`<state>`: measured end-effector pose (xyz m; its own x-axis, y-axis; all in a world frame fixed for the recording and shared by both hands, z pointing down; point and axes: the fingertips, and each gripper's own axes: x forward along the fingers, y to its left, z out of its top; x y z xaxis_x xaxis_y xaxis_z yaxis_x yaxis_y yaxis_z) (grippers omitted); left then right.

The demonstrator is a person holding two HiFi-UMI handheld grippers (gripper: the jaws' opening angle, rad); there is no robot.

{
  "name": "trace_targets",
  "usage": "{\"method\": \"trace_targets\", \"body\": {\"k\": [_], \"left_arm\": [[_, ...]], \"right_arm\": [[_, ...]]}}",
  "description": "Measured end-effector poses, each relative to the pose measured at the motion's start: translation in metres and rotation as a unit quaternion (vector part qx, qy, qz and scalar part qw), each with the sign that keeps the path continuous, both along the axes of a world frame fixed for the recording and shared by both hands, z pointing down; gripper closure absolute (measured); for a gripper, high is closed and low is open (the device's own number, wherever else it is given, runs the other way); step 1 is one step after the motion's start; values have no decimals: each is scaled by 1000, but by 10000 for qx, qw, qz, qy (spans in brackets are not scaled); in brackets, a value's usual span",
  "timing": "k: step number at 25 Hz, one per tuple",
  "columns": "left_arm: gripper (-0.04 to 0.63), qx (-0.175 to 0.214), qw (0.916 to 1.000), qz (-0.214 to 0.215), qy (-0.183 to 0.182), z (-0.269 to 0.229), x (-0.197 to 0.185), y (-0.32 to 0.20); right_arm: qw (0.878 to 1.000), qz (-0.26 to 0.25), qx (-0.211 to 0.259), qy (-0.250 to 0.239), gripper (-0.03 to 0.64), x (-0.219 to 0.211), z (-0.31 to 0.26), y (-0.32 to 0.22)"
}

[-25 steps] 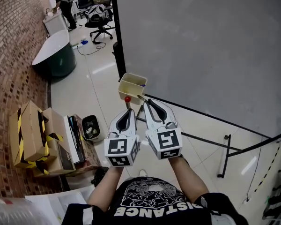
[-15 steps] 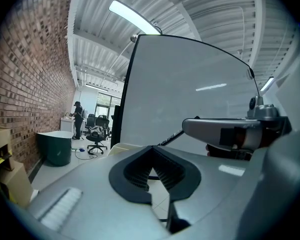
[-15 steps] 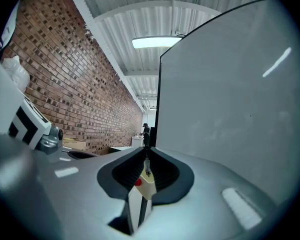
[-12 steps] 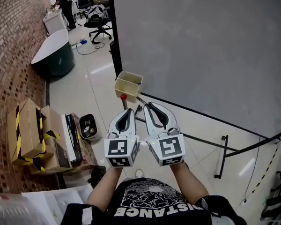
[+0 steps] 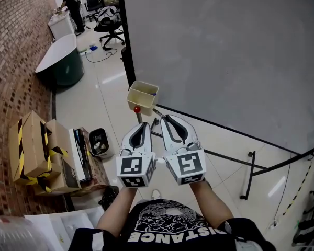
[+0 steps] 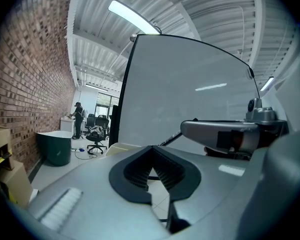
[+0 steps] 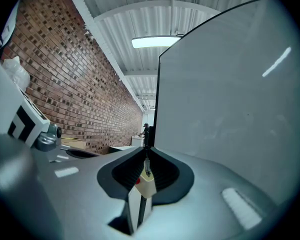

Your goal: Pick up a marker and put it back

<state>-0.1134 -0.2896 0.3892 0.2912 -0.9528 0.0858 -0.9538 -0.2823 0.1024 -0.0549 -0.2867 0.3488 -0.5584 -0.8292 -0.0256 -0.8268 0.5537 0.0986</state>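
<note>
**Inspector:** Report the site, largest item first.

**Holder:** A whiteboard [image 5: 225, 51] on a stand fills the right of the head view. A brick wall [image 5: 15, 61] runs down the left. Along its foot stand a dark green tub [image 5: 60, 61] with a white top and, nearer me, stacked boxes [image 5: 34, 150] banded in yellow-black tape.

**Inspector:** Your tools?

**Holder:** I hold both low in front of me, side by side, pointing at the board's lower left corner. On my left gripper [image 5: 144, 124] the pad tips meet with nothing between them. Its own view shows only floor through the slot behind the tips. On my right gripper [image 5: 165, 117] the tips are likewise drawn together, with a narrow slit behind them.

**Inspector:** What lies ahead of them?

**Holder:** A beige tray [image 5: 141, 99] hangs at that corner of the board, just ahead of both tools and apart from them. In the right gripper view it shows through the slit.

**Inspector:** Smaller items.

**Holder:** A thin dark stick [image 5: 158, 112] runs from my right tips toward the tray. I cannot tell whether it is gripped or lies beyond. A red knob [image 5: 137, 109] sits just under the tray's near wall. Of the marker [image 5: 154, 93] I see only a purple end inside the tray, at its right rim. It is too small to say more.
</note>
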Motion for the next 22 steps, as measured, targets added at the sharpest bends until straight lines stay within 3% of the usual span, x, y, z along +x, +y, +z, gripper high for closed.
{"method": "trace_targets", "body": {"k": [22], "left_arm": [[589,-6,10000,-23,-90,9,-39,-43]], "right_arm": [[9991,85,-313,280,581,-35,36,-69]]}}
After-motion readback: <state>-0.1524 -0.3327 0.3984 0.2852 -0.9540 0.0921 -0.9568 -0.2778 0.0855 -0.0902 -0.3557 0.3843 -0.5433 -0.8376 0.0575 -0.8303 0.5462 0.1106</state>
